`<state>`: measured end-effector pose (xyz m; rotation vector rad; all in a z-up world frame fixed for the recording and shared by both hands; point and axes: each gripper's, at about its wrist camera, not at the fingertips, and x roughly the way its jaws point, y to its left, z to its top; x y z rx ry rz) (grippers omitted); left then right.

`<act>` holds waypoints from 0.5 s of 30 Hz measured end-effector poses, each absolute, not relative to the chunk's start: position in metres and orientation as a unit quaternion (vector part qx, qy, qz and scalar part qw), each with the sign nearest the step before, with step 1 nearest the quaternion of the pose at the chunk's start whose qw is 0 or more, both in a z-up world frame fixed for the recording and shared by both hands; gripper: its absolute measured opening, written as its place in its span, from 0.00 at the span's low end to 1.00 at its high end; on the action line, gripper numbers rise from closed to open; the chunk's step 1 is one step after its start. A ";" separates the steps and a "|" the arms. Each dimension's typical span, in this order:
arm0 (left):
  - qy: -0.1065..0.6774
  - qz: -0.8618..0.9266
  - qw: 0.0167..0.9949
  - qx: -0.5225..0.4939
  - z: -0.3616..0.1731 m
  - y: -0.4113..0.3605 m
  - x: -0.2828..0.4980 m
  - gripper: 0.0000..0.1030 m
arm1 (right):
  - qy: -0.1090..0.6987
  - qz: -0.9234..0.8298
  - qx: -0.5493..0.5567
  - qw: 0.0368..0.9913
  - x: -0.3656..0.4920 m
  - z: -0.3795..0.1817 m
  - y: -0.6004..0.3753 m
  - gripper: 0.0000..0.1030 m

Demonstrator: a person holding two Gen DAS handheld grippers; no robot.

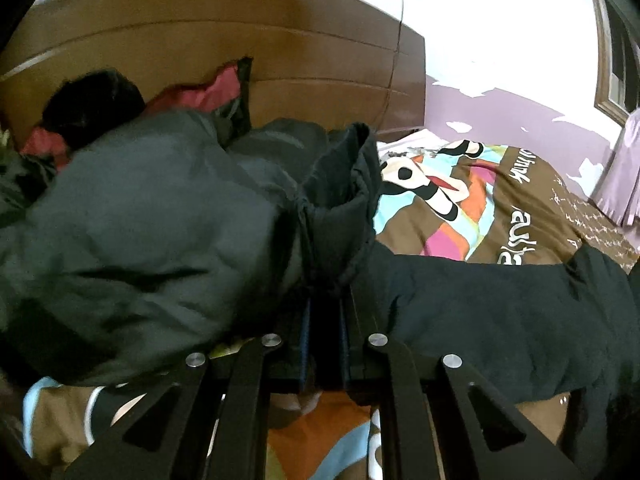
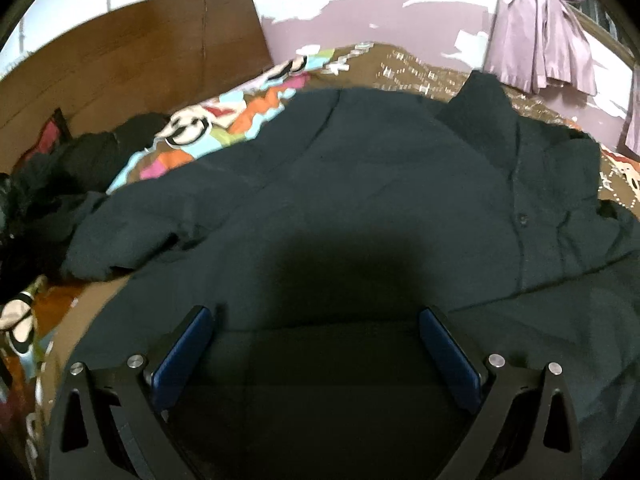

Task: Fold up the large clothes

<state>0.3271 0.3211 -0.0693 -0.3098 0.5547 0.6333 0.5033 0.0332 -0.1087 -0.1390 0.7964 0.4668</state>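
While my left tongs (image 1: 325, 300) pinch a bunched fold of the dark jacket (image 1: 160, 232), their blue pads nearly meet with the cloth caught between them. I see the jacket spread across the bed (image 1: 532, 208), over its colourful patterned cover, with the wooden headboard (image 1: 224, 40) behind it. Beside the headboard lies a heap of red and black clothes (image 1: 208, 92). My right tongs (image 2: 316, 320) stand wide, hovering over the jacket's flat body with nothing between the pads (image 2: 182, 356). Beyond the bed, a lilac curtain (image 2: 536, 28) hangs against the wall.
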 end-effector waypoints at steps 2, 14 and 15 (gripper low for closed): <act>0.267 0.288 0.910 -0.132 -0.063 0.302 0.323 0.09 | 0.384 0.234 -0.063 0.891 0.498 -0.103 0.026 1.00; 0.215 0.126 0.968 -0.015 0.019 0.141 0.312 0.08 | 0.369 0.246 0.031 0.896 0.470 -0.047 -0.082 1.00; 0.213 0.112 0.971 -0.010 0.024 0.128 0.311 0.08 | 0.369 0.245 0.045 0.895 0.469 -0.042 -0.094 1.00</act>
